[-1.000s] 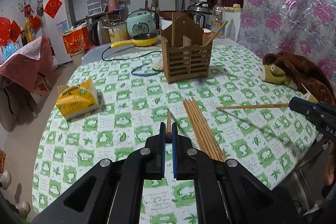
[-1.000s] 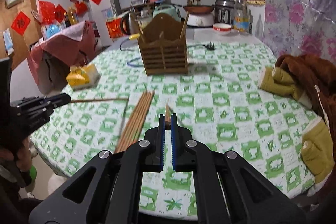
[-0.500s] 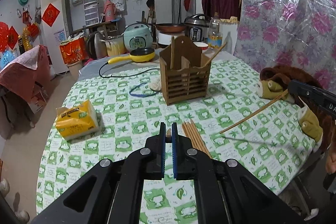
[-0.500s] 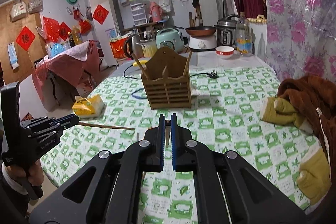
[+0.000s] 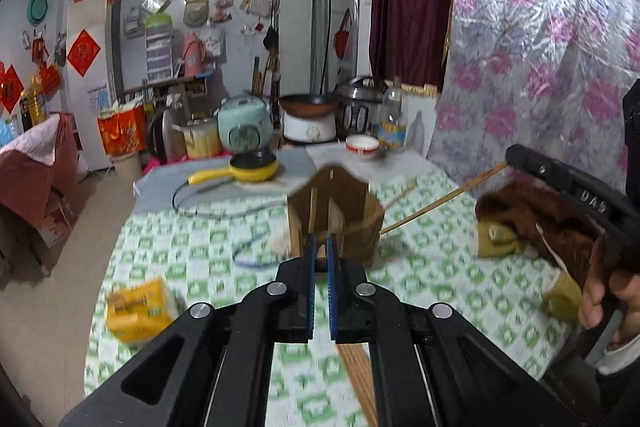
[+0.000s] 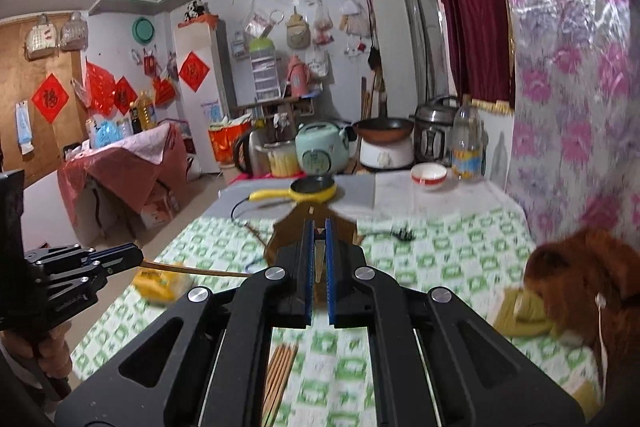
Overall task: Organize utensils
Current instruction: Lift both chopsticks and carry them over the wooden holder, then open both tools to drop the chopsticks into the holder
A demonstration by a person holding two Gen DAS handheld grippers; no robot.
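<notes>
Chopsticks, thin, tan and wooden, are pinched singly by the left gripper (image 5: 319, 251) and right gripper (image 6: 319, 235).

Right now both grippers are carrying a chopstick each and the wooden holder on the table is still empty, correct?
Not quite: the wooden holder already has chopsticks standing in it, as the left wrist view shows. Both the left gripper and right gripper do carry a chopstick each.

Both the left gripper (image 5: 319, 247) and right gripper (image 6: 319, 231) have lifted their chopsticks (image 5: 442, 201) off the table (image 5: 440, 279).
</notes>
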